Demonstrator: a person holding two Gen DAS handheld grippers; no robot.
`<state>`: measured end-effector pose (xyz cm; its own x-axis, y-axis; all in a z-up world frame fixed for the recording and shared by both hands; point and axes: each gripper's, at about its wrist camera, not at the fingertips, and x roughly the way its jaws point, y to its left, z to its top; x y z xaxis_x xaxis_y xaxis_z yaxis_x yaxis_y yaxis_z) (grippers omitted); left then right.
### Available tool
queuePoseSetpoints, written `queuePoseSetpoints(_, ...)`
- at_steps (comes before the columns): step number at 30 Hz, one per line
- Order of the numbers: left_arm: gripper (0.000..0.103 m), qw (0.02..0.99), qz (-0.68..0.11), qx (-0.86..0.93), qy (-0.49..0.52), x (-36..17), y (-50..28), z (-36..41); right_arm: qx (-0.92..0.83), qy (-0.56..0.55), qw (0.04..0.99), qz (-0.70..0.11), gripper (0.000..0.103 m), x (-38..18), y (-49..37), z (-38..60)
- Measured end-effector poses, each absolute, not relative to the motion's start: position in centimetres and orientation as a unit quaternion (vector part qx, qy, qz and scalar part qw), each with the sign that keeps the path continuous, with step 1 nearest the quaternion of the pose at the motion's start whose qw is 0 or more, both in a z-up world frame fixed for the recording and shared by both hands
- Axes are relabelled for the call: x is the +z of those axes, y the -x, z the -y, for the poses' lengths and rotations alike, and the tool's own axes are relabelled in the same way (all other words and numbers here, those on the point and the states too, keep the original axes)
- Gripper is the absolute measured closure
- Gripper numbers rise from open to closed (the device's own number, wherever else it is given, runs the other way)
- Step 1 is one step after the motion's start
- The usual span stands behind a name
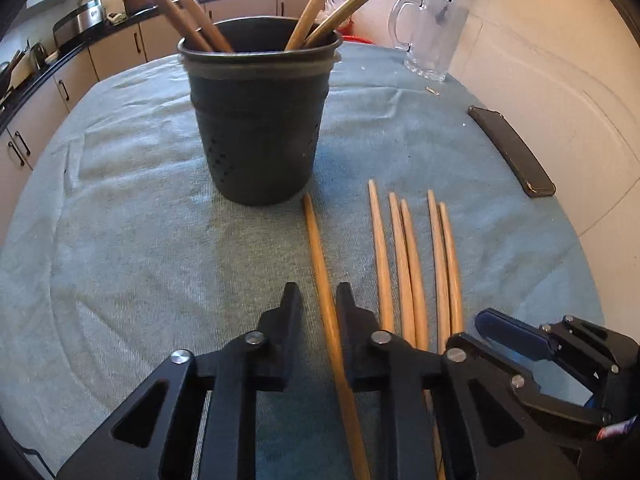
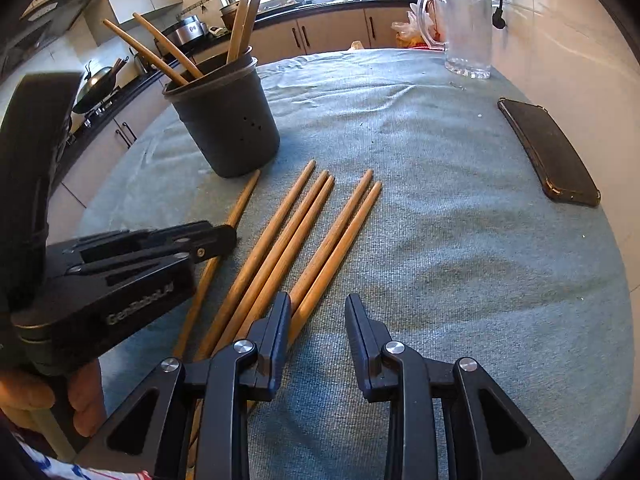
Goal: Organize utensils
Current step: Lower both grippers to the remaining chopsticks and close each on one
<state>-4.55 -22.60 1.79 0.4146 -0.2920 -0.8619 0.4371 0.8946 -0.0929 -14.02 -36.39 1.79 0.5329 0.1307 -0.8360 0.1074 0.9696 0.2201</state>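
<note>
A dark holder cup (image 1: 260,128) (image 2: 228,124) stands on the blue-grey cloth with several wooden chopsticks standing in it. Several more chopsticks (image 1: 404,260) (image 2: 296,236) lie side by side on the cloth. One single chopstick (image 1: 320,256) (image 2: 240,208) lies apart, to their left. My left gripper (image 1: 318,300) is open, its fingers on either side of this single chopstick, low over the cloth; it also shows in the right wrist view (image 2: 216,240). My right gripper (image 2: 318,312) is open and empty, just right of the near ends of the lying chopsticks.
A black phone (image 1: 512,152) (image 2: 548,152) lies at the right edge of the table. A clear glass pitcher (image 1: 432,36) (image 2: 464,28) stands at the far right by the wall. Kitchen counters and cabinets run behind the table.
</note>
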Motion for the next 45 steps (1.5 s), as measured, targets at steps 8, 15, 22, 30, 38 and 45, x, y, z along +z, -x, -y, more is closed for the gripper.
queuePoseSetpoints(8, 0.096, 0.838, -0.497, -0.205, -0.090, 1.9, 4.5, 21.2, -0.007, -0.093, 0.866, -0.492, 0.076, 1.8, 14.6, 35.8)
queuePoseSetpoints(15, 0.096, 0.829, -0.525, -0.186, -0.041, 2.2, 5.4, 16.1, -0.001, -0.077, 0.858, -0.508, 0.091, 2.1, 15.1, 36.4)
queuePoseSetpoints(22, 0.096, 0.801, -0.562, -0.206, -0.031, 2.4, 6.0, 14.6, -0.004, -0.082, 0.827, -0.556, 0.090, 2.4, 16.9, 40.7)
queuePoseSetpoints(30, 0.096, 0.772, -0.600, -0.208, -0.030, 2.5, 4.1, 15.0, -0.001, -0.074, 0.788, -0.611, 0.077, 2.1, 14.3, 41.8)
queuePoseSetpoints(38, 0.096, 0.761, -0.611, -0.210, -0.057, 2.1, 2.4, 16.4, 0.015, -0.013, 0.753, -0.657, 0.073, 1.8, 10.0, 40.4)
queuePoseSetpoints(45, 0.096, 0.758, -0.613, -0.213, -0.064, 1.9, 2.0, 17.0, 0.038, 0.008, 0.731, -0.681, 0.084, 1.8, 7.4, 40.6)
